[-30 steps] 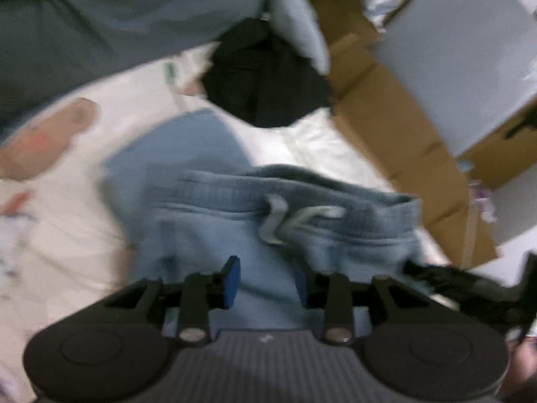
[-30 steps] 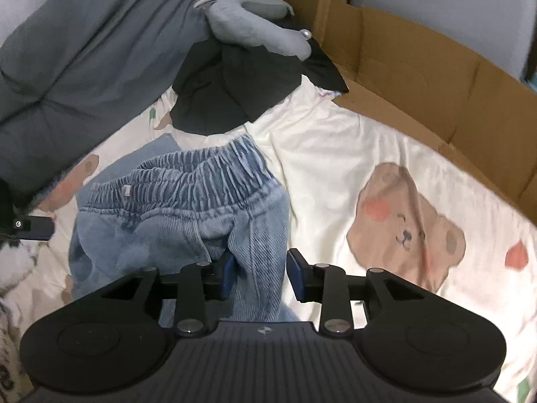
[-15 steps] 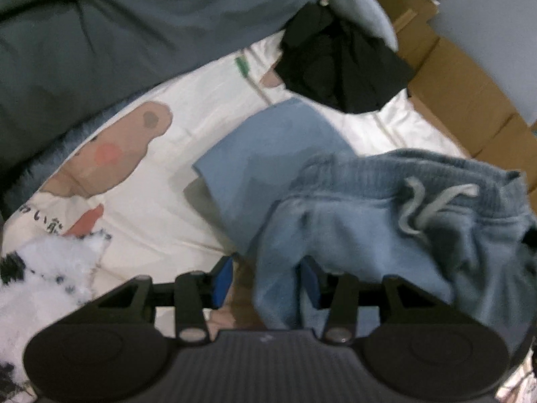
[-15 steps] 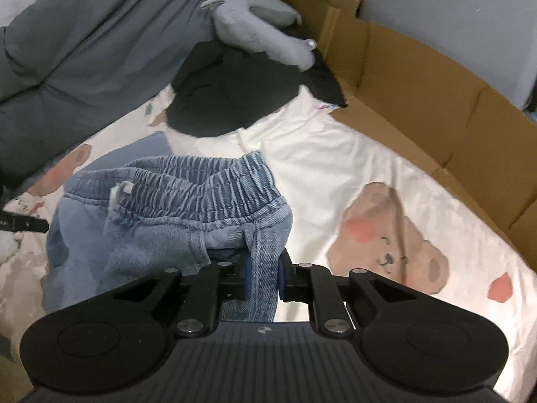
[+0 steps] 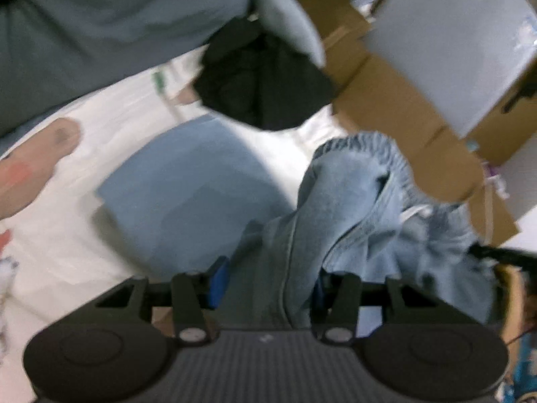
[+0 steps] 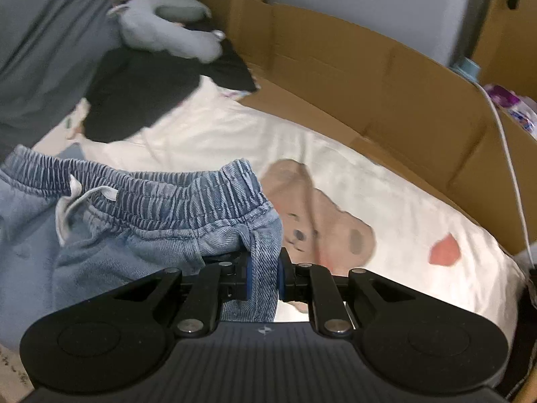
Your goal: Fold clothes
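Observation:
Light blue denim pants point(image 6: 141, 221) with an elastic waistband and a white drawstring hang above a cream bear-print sheet point(image 6: 386, 201). My right gripper point(image 6: 263, 277) is shut on the waistband's right side. In the left wrist view the pants point(image 5: 352, 221) drape between the jaws of my left gripper point(image 5: 268, 282), which stand wide apart with loose cloth between them. A folded blue garment point(image 5: 191, 188) lies flat on the sheet behind the left gripper.
A black garment point(image 6: 144, 97) and a grey neck pillow point(image 6: 164, 30) lie at the far end. A dark grey blanket point(image 5: 100, 23) runs along the left. Cardboard panels point(image 6: 352, 77) line the right edge of the bed. A white cable point(image 6: 506, 154) hangs over the cardboard.
My right gripper has closed on the waistband and lifted it to the right. The pants have swung across the left gripper, whose jaws stay apart.

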`<state>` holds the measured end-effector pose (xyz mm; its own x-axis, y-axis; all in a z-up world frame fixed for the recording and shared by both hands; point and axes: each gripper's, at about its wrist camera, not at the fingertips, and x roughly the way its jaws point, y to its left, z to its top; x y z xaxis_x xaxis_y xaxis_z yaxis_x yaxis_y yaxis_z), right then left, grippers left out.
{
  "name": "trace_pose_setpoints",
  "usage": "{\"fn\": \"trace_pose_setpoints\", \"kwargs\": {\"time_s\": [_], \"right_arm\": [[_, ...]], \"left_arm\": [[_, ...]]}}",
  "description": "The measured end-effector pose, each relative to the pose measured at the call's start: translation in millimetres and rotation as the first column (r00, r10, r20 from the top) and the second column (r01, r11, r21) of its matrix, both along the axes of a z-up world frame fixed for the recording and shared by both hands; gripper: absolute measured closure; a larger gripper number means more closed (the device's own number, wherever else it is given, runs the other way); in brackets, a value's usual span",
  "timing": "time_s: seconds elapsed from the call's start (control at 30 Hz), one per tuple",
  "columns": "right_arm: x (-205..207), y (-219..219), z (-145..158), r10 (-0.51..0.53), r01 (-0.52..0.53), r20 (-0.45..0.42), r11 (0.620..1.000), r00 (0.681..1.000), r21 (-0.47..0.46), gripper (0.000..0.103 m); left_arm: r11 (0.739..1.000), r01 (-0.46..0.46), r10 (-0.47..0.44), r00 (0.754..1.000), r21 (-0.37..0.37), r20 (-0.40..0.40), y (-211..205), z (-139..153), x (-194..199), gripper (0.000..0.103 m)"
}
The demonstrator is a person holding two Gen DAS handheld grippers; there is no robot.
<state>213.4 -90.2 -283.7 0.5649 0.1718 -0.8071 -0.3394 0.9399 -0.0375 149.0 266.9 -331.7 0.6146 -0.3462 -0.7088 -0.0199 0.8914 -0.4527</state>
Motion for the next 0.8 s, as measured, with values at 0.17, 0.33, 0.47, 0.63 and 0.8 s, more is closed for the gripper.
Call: {"fn": "trace_pose_setpoints", "kwargs": {"time_s": [0.17,0.33,0.47,0.63,0.8], "right_arm": [[-1.6,-17.9,-11.2,-0.040,0.040,-0.017,0.999,0.999,-0.006,0.090],[-3.8,-21.7,-18.7,-0.046,0.046,-0.023,0.999,0.999,-0.007,0.090],[-4.5,-22.6,-21.5,-0.050,0.050,-0.025,0.999,0.998,-0.002,0.090],[-6.3,-24.7,-23.5,-0.045,0.044,-0.024,0.999,0.999,-0.003,0.090],[-8.0,-27.2,-25.9,-0.044,0.044,-0.028,0.999,0.999,-0.003,0.090]], "left_arm": [[0.993,0.058,-0.051,0.996,-0.102,0.073,-4.0,22.6,0.8,0.053],[0.983,0.095,-0.075,0.989,-0.158,0.126,-1.2,43.4,14.2,0.046],[0.984,0.084,-0.066,0.991,-0.159,0.113,3.8,42.6,35.5,0.046],[0.980,0.082,-0.073,0.996,-0.183,0.060,5.8,22.5,59.9,0.046],[0.969,0.105,-0.105,0.994,-0.223,0.011,-4.7,-2.3,71.2,0.046]]}}
